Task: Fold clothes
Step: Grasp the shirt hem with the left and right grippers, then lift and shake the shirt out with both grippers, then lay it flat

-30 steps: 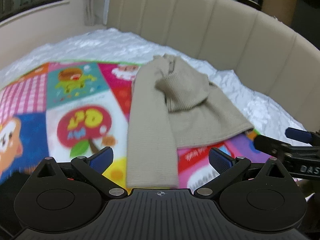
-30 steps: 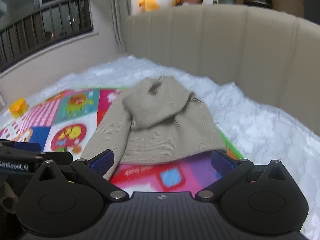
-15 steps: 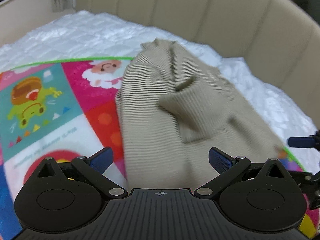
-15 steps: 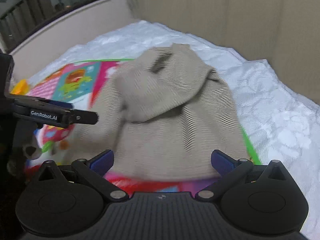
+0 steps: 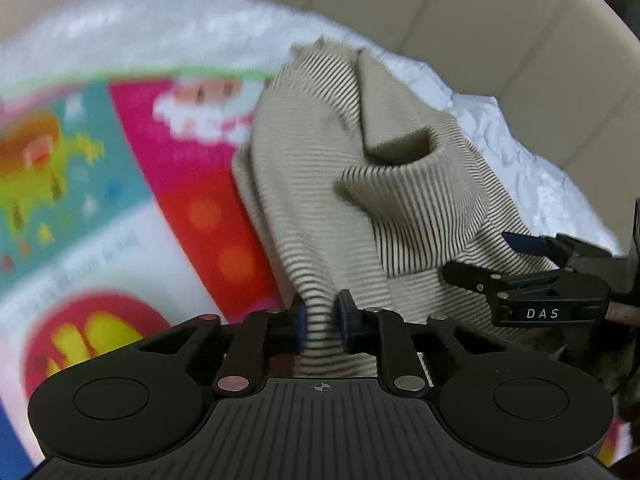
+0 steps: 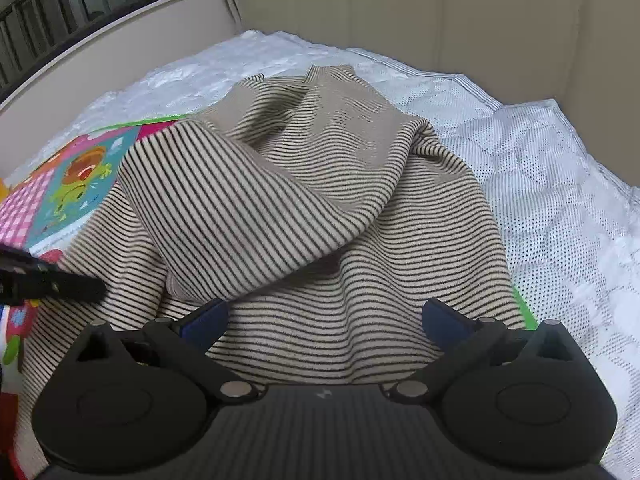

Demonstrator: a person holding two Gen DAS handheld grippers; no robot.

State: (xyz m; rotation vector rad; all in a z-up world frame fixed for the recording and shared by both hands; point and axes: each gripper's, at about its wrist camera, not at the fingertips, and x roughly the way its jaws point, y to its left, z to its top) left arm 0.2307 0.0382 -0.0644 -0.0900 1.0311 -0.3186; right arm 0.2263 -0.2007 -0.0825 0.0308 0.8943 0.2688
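On the bed (image 6: 560, 200), the left gripper (image 5: 322, 320) has just clamped its jaws on the striped sweater's (image 6: 320, 200) hem, starting the fold, while the right gripper (image 6: 324, 322) hovers, jaws open.

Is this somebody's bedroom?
Probably a bedroom, maybe a child's. A padded beige headboard curves around a white quilted mattress cover, and a bright cartoon play mat lies on it under the striped sweater.

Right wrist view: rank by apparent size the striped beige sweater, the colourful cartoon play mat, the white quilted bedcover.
1. Striped beige knit sweater, fills the middle of the frame.
2. White quilted bedcover, broad strip at right and behind.
3. Colourful cartoon play mat, sliver at left.
The sweater covers much of the mat and lies nearest the camera, so true sizes are unsure.
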